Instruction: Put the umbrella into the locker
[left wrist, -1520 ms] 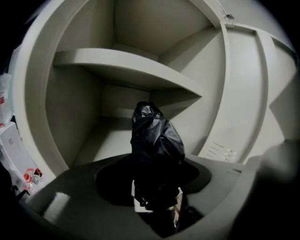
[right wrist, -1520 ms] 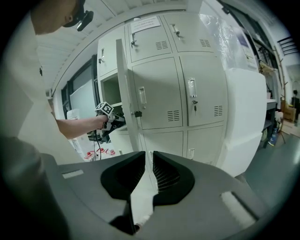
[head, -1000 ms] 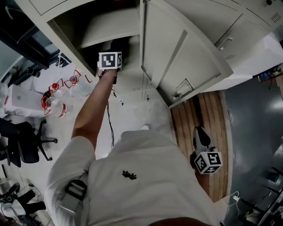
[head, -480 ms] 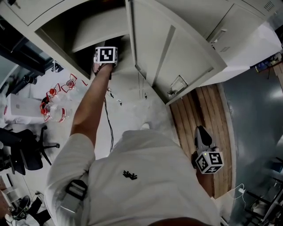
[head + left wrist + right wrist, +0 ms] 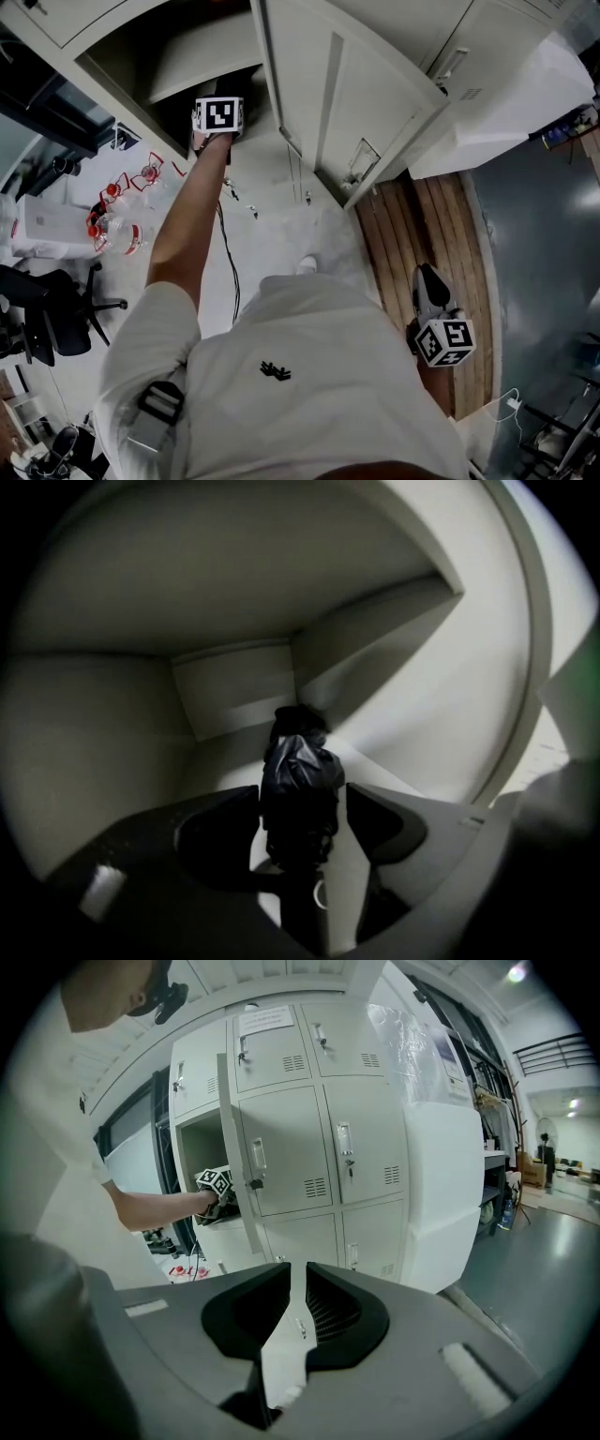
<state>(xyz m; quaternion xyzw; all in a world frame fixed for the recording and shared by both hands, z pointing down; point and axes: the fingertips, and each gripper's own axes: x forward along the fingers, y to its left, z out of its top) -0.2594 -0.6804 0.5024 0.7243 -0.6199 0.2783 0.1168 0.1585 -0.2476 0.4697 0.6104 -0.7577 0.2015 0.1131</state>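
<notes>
2 left gripper [image 5: 302, 806] jaws opening around the umbrella [image 5: 300, 766], its near end shadowed; right gripper [image 5: 298, 1279] barely parted, empty.

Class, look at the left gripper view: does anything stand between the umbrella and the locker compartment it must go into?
Nothing visible does. The umbrella lies inside the open locker compartment, between the left tongs, whose jaws are opening. The space behind it looks bare, and the door stands swung aside.
</notes>
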